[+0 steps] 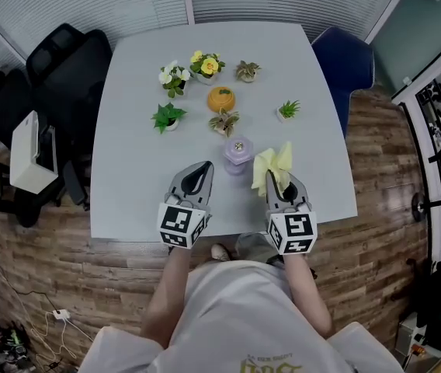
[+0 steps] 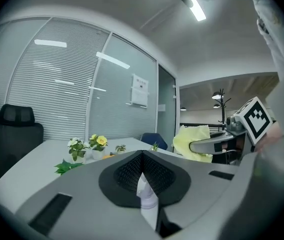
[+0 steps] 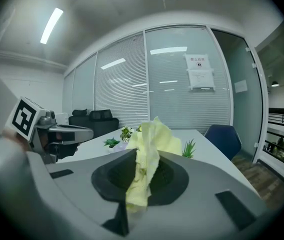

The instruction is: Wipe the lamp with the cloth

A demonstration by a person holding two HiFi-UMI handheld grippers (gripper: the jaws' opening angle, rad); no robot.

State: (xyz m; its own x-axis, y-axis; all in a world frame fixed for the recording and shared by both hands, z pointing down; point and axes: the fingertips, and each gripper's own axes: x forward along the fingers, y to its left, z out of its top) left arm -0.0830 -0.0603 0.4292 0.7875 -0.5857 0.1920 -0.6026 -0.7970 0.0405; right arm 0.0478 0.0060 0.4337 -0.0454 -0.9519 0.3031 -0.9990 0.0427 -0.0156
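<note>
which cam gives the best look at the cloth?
Right gripper view: the cloth fills the centre, clamped between the jaws. Head view shows it small, sticking out of the right hand-held gripper. Left gripper view shows it side-on, at the right, partly behind that gripper.

This is an office meeting room. A plain white table (image 1: 127, 130) stands in the middle of a wood-look floor (image 1: 383, 169). Glass partition walls with shut slatted blinds (image 3: 122, 84) close it in. A printed notice (image 3: 200, 73) is stuck to one pane. Black high-backed office chairs (image 1: 65, 61) and a blue chair (image 1: 343, 64) stand at the table's edges. A strip light (image 3: 51, 25) runs along the ceiling, and a coat stand (image 2: 221, 104) shows beyond the glass. Small potted plants (image 1: 168, 117) decorate the table.
</note>
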